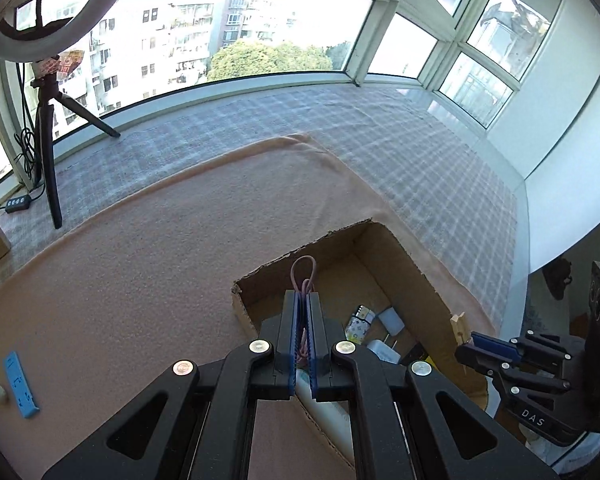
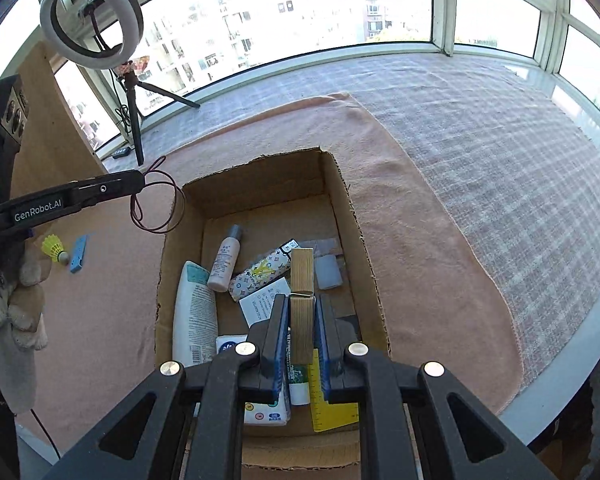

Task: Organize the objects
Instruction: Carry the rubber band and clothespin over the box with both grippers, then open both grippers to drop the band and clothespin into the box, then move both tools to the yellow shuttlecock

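My left gripper [image 1: 304,296] is shut on a thin maroon elastic loop [image 1: 304,274] and holds it above the left rim of the open cardboard box [image 1: 416,276]. The loop [image 2: 158,204] dangles from the left gripper [image 2: 140,184] in the right wrist view. My right gripper [image 2: 301,300] is shut on a wooden clothespin [image 2: 302,276], held over the box [image 2: 364,248], which holds several items: a white tube [image 2: 192,312], a small bottle [image 2: 226,260], a patterned case [image 2: 260,274]. The clothespin [image 1: 460,326] and right gripper [image 1: 466,346] also show in the left wrist view.
A yellow shuttlecock [image 2: 55,249] and a blue clip [image 2: 78,254] lie on the pink cloth [image 2: 420,240] left of the box. A ring light on a tripod [image 2: 132,120] stands at the back left by the window. The sill edge drops off at the right.
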Tool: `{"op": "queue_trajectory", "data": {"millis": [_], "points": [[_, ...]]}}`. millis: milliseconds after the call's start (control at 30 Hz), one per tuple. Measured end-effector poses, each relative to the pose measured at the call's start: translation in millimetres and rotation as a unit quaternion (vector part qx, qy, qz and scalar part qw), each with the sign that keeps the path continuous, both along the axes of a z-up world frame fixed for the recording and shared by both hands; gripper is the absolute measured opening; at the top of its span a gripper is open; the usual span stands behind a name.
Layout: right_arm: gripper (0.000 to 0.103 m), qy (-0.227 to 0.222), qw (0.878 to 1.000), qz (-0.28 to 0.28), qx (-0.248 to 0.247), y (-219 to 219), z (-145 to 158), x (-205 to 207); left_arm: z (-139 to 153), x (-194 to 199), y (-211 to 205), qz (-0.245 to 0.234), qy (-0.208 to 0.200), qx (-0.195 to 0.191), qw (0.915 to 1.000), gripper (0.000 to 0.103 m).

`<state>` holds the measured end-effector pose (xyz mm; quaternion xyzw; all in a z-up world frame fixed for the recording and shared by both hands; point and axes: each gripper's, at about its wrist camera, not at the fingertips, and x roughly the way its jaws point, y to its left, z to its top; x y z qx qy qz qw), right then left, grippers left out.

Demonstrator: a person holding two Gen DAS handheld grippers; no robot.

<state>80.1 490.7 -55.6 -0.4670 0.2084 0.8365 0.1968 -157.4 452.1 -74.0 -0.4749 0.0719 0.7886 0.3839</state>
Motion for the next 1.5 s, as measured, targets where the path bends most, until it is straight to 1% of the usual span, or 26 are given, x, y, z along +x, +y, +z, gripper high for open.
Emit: {"op": "queue_trajectory", "data": {"millis": [67, 233, 433, 467, 500, 533, 567, 600, 633, 667, 733, 933, 1100, 1300, 1500], "points": [[0.012, -0.005, 1.0, 0.0, -0.001, 4, -5, 1, -5, 3, 17, -0.005, 0.008, -0.009, 0.9999, 0.004], [0.012, -0.011, 1.0, 0.001, -0.005, 10, -14, 2, -16, 4, 44, -0.016, 0.0, -0.019, 0.9997, 0.004], [0.012, -0.011, 1.0, 0.002, -0.007, 11, -17, 1, -23, 5, 50, -0.021, 0.002, -0.03, 0.9993, 0.005], [0.012, -0.011, 1.0, 0.003, -0.007, 11, -18, 1, -23, 5, 48, -0.022, -0.001, -0.03, 0.9993, 0.008], [0.012, -0.009, 1.0, 0.006, -0.007, 11, -17, 0, -23, 5, 48, -0.024, -0.004, -0.031, 0.9992, 0.021], [0.014, -0.006, 1.0, 0.008, -0.008, 10, -16, 0, -22, 5, 45, -0.024, -0.003, -0.031, 0.9992, 0.041], [0.017, -0.003, 1.0, 0.011, -0.01, 9, -15, -1, -20, 5, 43, -0.021, 0.001, -0.031, 0.9993, 0.05], [0.03, -0.003, 1.0, 0.016, -0.014, 8, -14, -1, -18, 5, 40, -0.019, 0.006, -0.028, 0.9994, 0.055], [0.044, -0.001, 1.0, 0.019, -0.014, 6, -13, -2, -16, 6, 37, -0.018, 0.008, -0.027, 0.9994, 0.055], [0.048, 0.002, 1.0, 0.02, -0.009, 3, -11, -2, -14, 5, 33, -0.014, 0.009, -0.026, 0.9995, 0.055], [0.049, 0.002, 1.0, 0.022, 0.001, -2, -8, -3, -11, 3, 24, -0.004, 0.007, -0.024, 0.9997, 0.055], [0.049, 0.012, 1.0, 0.025, -0.009, -15, -2, -8, -2, 2, -20, 0.03, 0.007, -0.016, 0.9994, 0.055], [0.049, 0.019, 0.999, 0.045, -0.015, -34, 2, -20, 0, 5, -73, 0.066, 0.011, -0.022, 0.9975, 0.055], [0.049, 0.02, 0.996, 0.084, -0.012, -72, 2, -45, -1, 10, -154, 0.121, 0.008, -0.027, 0.9922, 0.055], [0.049, 0.024, 0.991, 0.132, -0.013, -116, 2, -74, -7, 21, -230, 0.173, 0.011, -0.039, 0.984, 0.056]]}}
